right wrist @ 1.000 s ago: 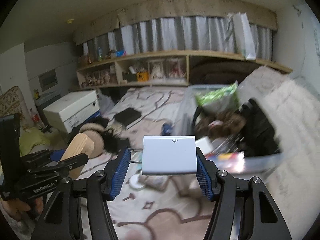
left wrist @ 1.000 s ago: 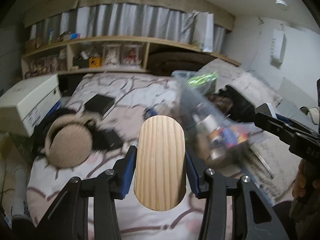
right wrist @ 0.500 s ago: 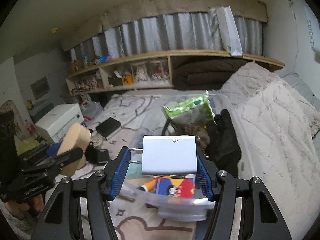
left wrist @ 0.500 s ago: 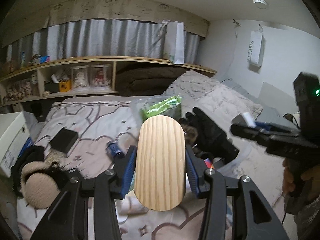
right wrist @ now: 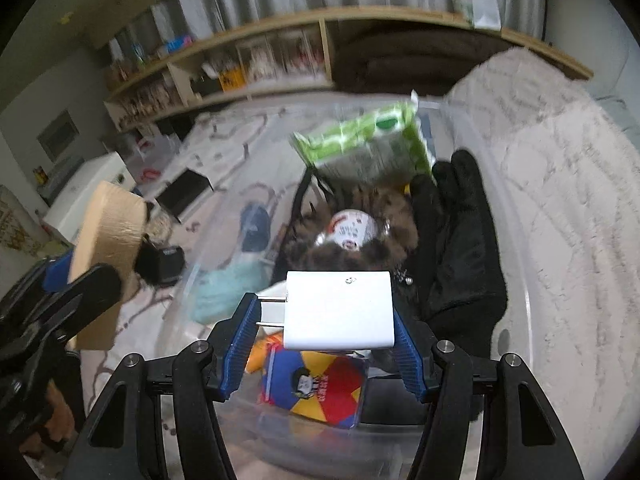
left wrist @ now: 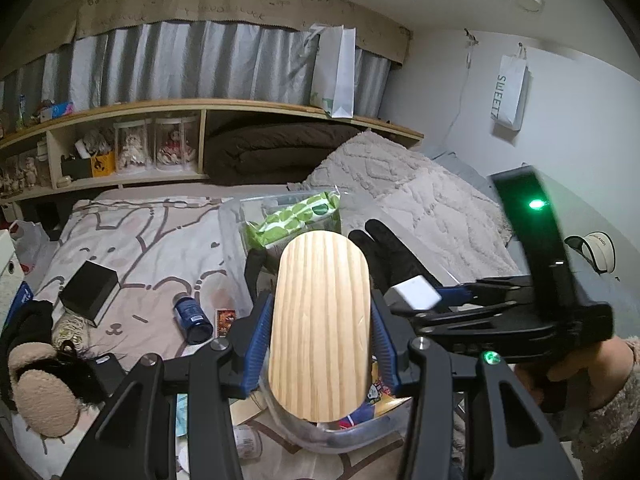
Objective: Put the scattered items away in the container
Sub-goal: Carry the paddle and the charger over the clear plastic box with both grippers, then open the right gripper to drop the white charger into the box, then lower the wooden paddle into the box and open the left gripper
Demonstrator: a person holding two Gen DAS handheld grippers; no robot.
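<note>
My left gripper (left wrist: 322, 324) is shut on an oval wooden board (left wrist: 320, 320), held above the near end of the clear plastic container (left wrist: 230, 224). My right gripper (right wrist: 326, 320) is shut on a white charger block (right wrist: 340, 310) with its prongs to the left, and it hangs over the container's inside. In the container lie a green wipes pack (right wrist: 368, 140), a black glove (right wrist: 460, 248), a furry brown item (right wrist: 360, 252) and a colourful box (right wrist: 316, 388). The right gripper with the charger (left wrist: 416, 298) shows at right in the left wrist view.
On the bed cover left of the container lie a blue bottle (left wrist: 192, 316), a black box (left wrist: 90, 292), fluffy earmuffs (left wrist: 44, 392) and small cards. A folded beige blanket (left wrist: 420, 200) lies to the right. Shelves (left wrist: 120, 152) line the far wall.
Both grippers have swung right from the scattered items to the container. The right gripper has tipped down over the container's inside, and the board has come above its near rim.
</note>
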